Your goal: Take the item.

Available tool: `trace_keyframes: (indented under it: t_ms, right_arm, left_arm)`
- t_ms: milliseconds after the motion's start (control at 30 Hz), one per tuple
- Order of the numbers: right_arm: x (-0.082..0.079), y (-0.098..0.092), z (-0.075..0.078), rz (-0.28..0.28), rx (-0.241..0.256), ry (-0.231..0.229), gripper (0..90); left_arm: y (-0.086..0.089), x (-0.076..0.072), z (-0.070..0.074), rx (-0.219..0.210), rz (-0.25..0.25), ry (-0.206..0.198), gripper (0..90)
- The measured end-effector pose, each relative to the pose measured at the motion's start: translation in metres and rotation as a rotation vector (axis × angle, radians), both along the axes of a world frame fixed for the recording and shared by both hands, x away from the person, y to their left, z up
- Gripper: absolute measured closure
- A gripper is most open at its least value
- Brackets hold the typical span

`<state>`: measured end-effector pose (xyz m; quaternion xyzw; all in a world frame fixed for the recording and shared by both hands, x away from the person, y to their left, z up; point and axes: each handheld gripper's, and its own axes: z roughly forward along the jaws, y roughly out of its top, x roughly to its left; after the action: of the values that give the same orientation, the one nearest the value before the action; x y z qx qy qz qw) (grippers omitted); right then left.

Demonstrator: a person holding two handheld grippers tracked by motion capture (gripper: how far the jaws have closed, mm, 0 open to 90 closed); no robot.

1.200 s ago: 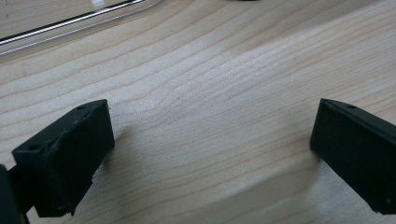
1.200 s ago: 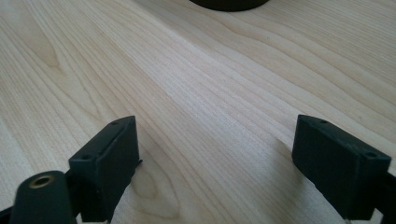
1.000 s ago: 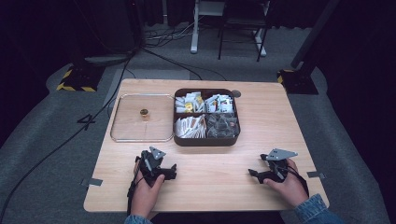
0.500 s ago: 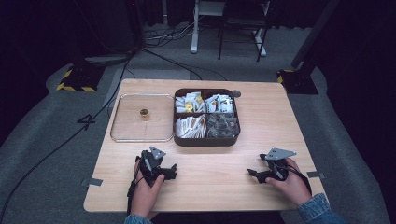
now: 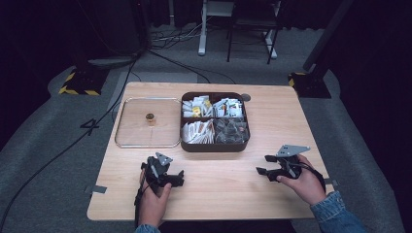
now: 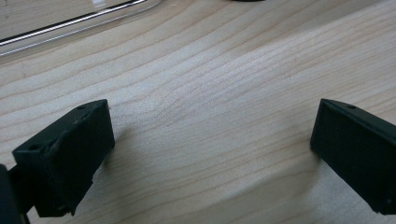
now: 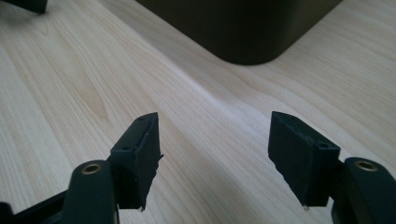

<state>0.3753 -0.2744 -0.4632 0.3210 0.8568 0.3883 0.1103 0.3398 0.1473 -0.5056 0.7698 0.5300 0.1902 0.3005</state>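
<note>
A dark brown four-compartment box [image 5: 214, 122] of small packets stands mid-table; its corner [image 7: 247, 28] looms ahead in the right gripper view. To its left lies a clear lid [image 5: 148, 123] with a small gold knob [image 5: 150, 118]; its edge [image 6: 70, 23] crosses the top of the left gripper view. My left gripper [image 5: 179, 178] [image 6: 210, 140] rests on the wood near the front left, jaws wide apart, holding nothing. At the front right, my right gripper [image 5: 263, 165] [image 7: 215, 144] also rests on the table, open and empty.
The light wooden table [image 5: 214, 194] stands on grey carpet. A small round dark disc [image 5: 245, 97] lies behind the box. Cables, stand bases [image 5: 80, 80] and desk legs [image 5: 233, 34] are on the floor beyond the far edge.
</note>
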Motion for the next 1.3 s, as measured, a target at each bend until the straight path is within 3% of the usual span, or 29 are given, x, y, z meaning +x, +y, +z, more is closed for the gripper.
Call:
trace_keyframes:
  t_ms: [433,600,733,1067,1300]
  right_arm:
    - [0.021,0.016,0.038,0.020,0.030,0.006,42.2]
    - [0.035,0.021,0.056,0.001,0.077,-0.018,43.5]
    - [0.046,0.027,0.068,-0.002,0.085,-0.030,44.4]
    - [0.072,0.038,0.080,-0.046,0.134,-0.032,49.9]
    - [0.096,0.046,0.083,-0.077,0.137,-0.028,50.8]
  left_arm:
    - [0.000,0.002,0.000,0.002,-0.002,0.003,0.0]
    - [0.000,0.002,0.000,0.002,-0.002,0.003,0.0]
    - [0.000,0.002,0.000,0.002,-0.002,0.003,0.0]
    - [0.000,0.002,0.000,0.002,-0.002,0.003,0.0]
    - [0.000,0.004,0.000,0.002,-0.003,0.000,0.0]
